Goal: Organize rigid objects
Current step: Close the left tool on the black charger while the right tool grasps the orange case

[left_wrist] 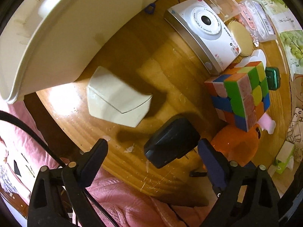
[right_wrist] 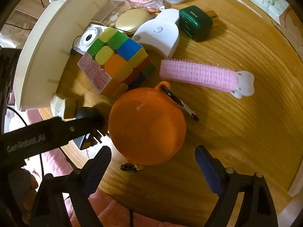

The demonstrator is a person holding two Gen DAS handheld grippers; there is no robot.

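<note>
In the left wrist view my left gripper point(left_wrist: 153, 145) points down over a black plug adapter point(left_wrist: 170, 141) on the wooden table point(left_wrist: 132, 60). Its jaws stand open with the adapter between them, nearer the right pad. In the right wrist view my right gripper point(right_wrist: 153, 151) is open around the near edge of a round orange case point(right_wrist: 147, 126), and neither pad touches it. One of the left gripper's fingers point(right_wrist: 81, 123) reaches in from the left over the black adapter point(right_wrist: 89, 117). A colour cube point(right_wrist: 113, 62) stands just behind the orange case.
A white tray point(left_wrist: 47, 37) stands at the left, a folded white box point(left_wrist: 117, 98) beside it. Farther back lie a toy camera point(left_wrist: 204, 30), a gold compact point(right_wrist: 132, 19), a green charger point(right_wrist: 195, 23) and a pink hair clip point(right_wrist: 200, 75). Pink cloth point(left_wrist: 132, 208) lies below the table's edge.
</note>
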